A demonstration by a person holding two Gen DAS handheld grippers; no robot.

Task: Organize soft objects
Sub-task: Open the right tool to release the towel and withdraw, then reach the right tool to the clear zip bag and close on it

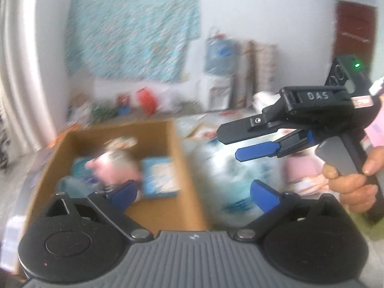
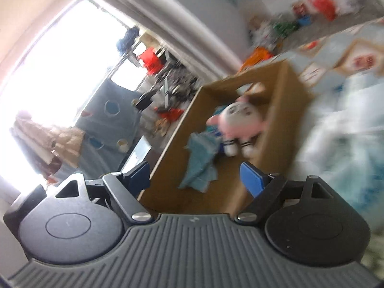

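The left gripper [image 1: 192, 193] stood wide open, its blue pads [image 1: 123, 195] well apart and nothing between them; it hung over the near end of the box [image 1: 184, 168], pointing down at an angle. The right gripper [image 2: 194, 180] was likewise released, jaws spread and empty; in the left view it appeared side-on at the right of frame [image 1: 232, 147], held by a hand [image 1: 350, 180] wrapped round its grip, a green lamp [image 1: 357, 65] lit on its body.

The box, open-topped cardboard, sat on a patterned bedcover [image 2: 336, 55]; inside it lay the soft things. A pink-and-white plush [image 2: 236, 122] lay against the far part of the box, feet toward the right camera; a teal cloth [image 2: 200, 165] lay crumpled beside it on the box floor, touching or nearly touching the plush; a light-blue flat pack [image 1: 159, 177] lay on the floor of the box next to the plush, seen in the left view only. A further item behind the plush was too blurred to identify.

Outside the box, just beside its right wall, lay a pale blue-and-white bundle [image 1: 230, 175], heavily blurred; a pink object [image 1: 300, 168] lay beyond it, near the hand, kind not determinable.

Surroundings: a teal patterned sheet [image 1: 132, 28] hung on the far wall; a water bottle [image 1: 219, 55] stood by that wall; a bright window [image 2: 55, 76] showed in the right view. Both views were smeared with motion blur.
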